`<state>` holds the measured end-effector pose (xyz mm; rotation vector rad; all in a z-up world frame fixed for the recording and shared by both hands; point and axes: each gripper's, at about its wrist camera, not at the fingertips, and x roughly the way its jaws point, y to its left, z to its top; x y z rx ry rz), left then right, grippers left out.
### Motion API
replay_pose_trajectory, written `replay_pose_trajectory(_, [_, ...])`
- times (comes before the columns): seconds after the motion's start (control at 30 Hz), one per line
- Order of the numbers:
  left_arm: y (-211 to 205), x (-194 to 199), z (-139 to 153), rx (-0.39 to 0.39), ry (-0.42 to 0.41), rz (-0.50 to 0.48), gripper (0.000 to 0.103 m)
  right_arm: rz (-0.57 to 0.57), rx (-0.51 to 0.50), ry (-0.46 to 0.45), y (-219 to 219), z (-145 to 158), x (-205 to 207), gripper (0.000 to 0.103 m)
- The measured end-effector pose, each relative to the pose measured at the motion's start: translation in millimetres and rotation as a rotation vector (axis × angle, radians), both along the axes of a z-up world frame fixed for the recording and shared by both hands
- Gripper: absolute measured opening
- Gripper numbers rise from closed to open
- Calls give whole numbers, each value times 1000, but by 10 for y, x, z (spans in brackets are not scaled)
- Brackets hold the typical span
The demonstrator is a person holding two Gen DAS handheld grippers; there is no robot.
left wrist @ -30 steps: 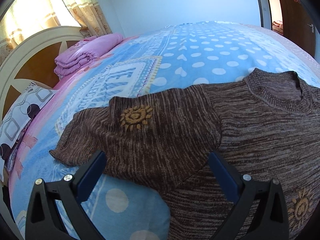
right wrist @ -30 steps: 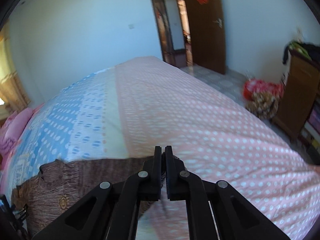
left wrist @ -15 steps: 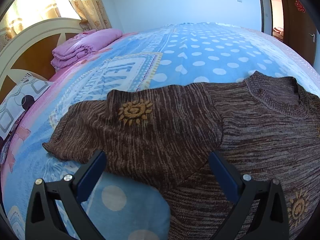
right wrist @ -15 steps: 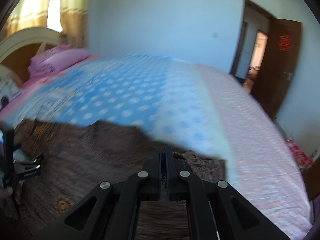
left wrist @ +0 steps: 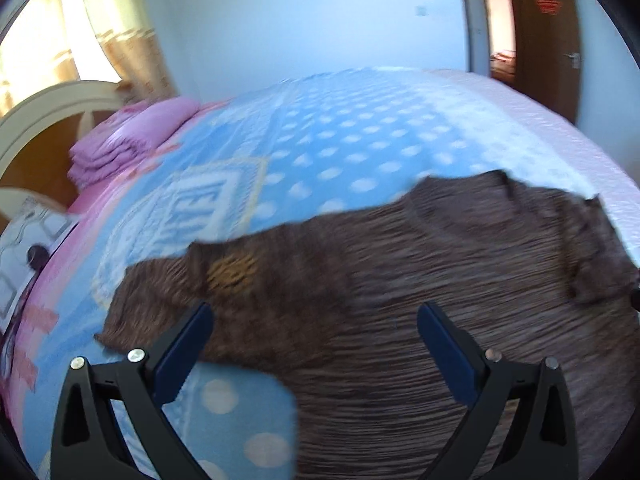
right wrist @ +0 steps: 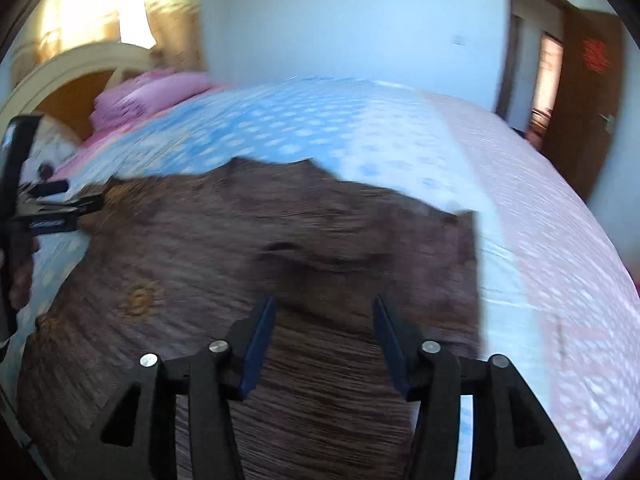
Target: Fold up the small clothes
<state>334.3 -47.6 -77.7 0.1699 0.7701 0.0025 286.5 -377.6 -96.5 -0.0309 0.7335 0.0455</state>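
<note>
right gripper [right wrist: 324,336]: jaws opening, empty, over folded-in sleeve, seemingly dropping it | left gripper [left wrist: 316,344]: wide, empty, above brown knit sweater [left wrist: 400,300], clear for next fold

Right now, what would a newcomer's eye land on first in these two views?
The brown knit sweater spread across the blue, white-dotted bedspread dominates both views, with an orange sun patch on its left sleeve. The right gripper hangs over it with its jaws opening and nothing between them, while the left gripper stands wide open above the other sleeve. A folded pink blanket sits by the headboard.
</note>
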Motion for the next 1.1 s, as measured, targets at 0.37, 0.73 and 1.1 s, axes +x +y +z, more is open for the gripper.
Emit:
replay_pose_trajectory(0.37, [-1711,173,-148,-6,58,-287,103,-251,158,-8,-776,-298,-193,59])
replay_pose_trajectory(0.73, [-2197,507,-572,-9,149,-306,59,-246,185,14,-846,-327,-221,60])
replay_pose_trajectory(1.1, [-1816,577,-324,-295,243,-310,7,-268,162,-2,-827,-332,-228,62])
